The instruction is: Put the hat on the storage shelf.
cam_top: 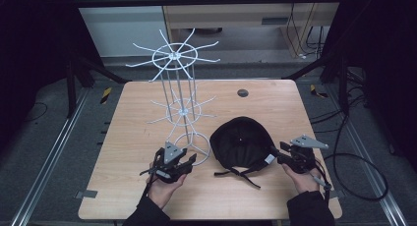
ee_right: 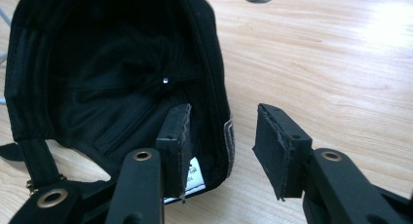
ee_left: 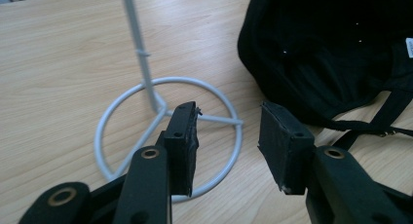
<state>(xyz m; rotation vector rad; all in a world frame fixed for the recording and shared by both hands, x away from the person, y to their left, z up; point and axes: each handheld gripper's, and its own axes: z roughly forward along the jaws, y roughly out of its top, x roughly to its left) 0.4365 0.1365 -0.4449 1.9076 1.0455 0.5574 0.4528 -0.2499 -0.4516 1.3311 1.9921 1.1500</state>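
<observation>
I see the cap (cam_top: 242,141) lying upside down on the table (cam_top: 275,108), its hollow facing up, just to the right of the rack (cam_top: 180,96). Its straps (cam_top: 241,174) trail off the near edge of the cap toward me.

My right gripper (cam_top: 276,155) sits at the cap's near right edge. In the right gripper view (ee_right: 221,129) its jaws stand apart with the cap's rim between them: one jaw is inside the hollow, the other outside over bare wood. The pads do not press the cloth; a gap shows on the outer side. A white label (ee_right: 192,177) lies inside the rim, by the inner jaw.

My left gripper (cam_top: 189,161) is left of the cap, beside the rack's ring base (ee_left: 168,136). In the left gripper view (ee_left: 228,136) its jaws are apart with nothing between them; one jaw hangs over the ring, the other over the wood near the cap's edge (ee_left: 331,53).

A small dark disc (cam_top: 242,93) sits in the table beyond the cap.
</observation>
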